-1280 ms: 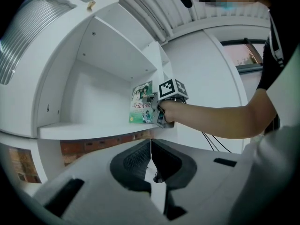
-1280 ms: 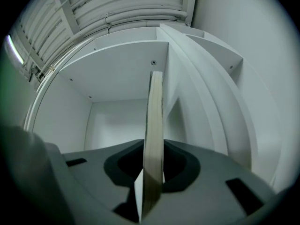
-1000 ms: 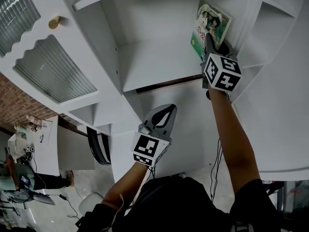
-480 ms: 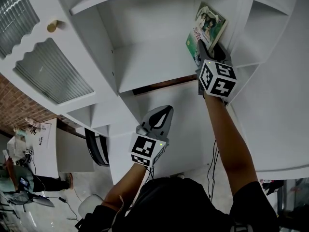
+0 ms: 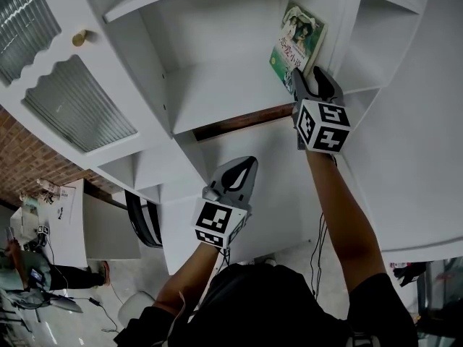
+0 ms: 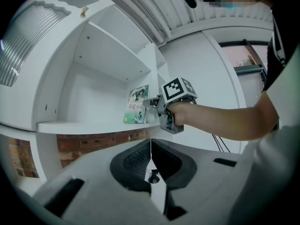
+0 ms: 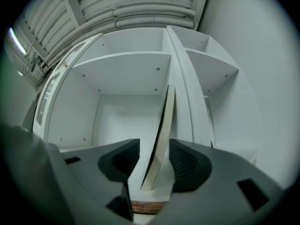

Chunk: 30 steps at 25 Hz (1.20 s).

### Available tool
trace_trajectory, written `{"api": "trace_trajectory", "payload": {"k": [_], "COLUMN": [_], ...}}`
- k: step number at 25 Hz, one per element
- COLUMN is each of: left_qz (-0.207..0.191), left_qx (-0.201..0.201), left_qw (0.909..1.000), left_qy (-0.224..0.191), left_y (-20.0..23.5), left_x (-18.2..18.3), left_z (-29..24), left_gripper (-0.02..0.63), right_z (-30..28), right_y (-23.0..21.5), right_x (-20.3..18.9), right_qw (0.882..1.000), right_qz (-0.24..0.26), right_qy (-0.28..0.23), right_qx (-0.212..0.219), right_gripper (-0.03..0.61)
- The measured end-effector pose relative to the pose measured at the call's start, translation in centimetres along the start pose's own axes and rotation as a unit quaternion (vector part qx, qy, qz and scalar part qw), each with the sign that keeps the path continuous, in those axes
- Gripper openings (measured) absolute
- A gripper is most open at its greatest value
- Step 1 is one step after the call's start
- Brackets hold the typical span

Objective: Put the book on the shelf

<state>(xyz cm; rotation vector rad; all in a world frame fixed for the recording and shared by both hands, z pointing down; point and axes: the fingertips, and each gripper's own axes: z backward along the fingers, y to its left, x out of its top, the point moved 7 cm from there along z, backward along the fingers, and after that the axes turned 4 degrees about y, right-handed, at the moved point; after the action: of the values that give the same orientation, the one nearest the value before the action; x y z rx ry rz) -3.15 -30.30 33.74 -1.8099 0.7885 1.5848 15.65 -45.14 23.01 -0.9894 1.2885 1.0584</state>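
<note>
A thin green-covered book (image 5: pixel 296 40) stands on the white shelf (image 5: pixel 217 92), leaning against the compartment's right wall. My right gripper (image 5: pixel 311 78) is at the book's near lower edge. Its jaws are open, one on each side of the book (image 7: pixel 161 139), with a gap on both sides. The left gripper view shows the book (image 6: pixel 137 105) upright on the shelf board (image 6: pixel 93 125), with the right gripper (image 6: pixel 151 102) level with its lower half. My left gripper (image 5: pixel 246 166) hangs lower, in front of the cabinet's white panel, shut and empty.
A cabinet door with ribbed glass (image 5: pixel 79 114) and a round knob (image 5: pixel 79 37) stands to the left of the shelf. A brick-coloured strip (image 5: pixel 239 121) runs under the shelf board. A narrower compartment (image 5: pixel 369 42) lies right of the divider.
The right gripper's jaws have opened off the book and drawn back a little toward me. The book stays leaning on the shelf. The left gripper has barely moved.
</note>
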Motion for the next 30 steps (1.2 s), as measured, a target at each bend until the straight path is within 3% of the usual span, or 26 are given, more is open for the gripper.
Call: {"api": "trace_trajectory", "payload": {"k": [7, 11, 14, 22, 30], "left_qz": [0.002, 0.004, 0.004, 0.001, 0.005], "left_qx": [0.0, 0.005, -0.001, -0.004, -0.007], "left_qw": [1.0, 0.9999, 0.9998, 0.9998, 0.9999], "left_qy": [-0.009, -0.009, -0.017, -0.021, -0.015], "left_y": [-1.1, -1.6, -2.1, -3.0, -4.3], "left_x": [0.2, 0.1, 0.1, 0.3, -0.3], "left_z": [0.8, 1.4, 1.9, 3.0, 3.4], "left_gripper": [0.02, 0.02, 0.02, 0.02, 0.02], "right_z": [2.0, 3.5, 4.9, 7.9, 11.5], "right_y": [-0.3, 0.3, 1.3, 2.9, 2.9], "right_x": [0.0, -0.2, -0.8, -3.5, -6.2], "right_qw": [1.0, 0.999, 0.998, 0.995, 0.993], "right_qz": [-0.013, 0.001, 0.022, 0.031, 0.01], "right_qy": [0.0, -0.002, -0.001, 0.013, 0.023], "right_qx": [0.023, 0.041, 0.058, 0.094, 0.113], "right_gripper": [0.165, 0.071, 0.053, 0.043, 0.041]}}
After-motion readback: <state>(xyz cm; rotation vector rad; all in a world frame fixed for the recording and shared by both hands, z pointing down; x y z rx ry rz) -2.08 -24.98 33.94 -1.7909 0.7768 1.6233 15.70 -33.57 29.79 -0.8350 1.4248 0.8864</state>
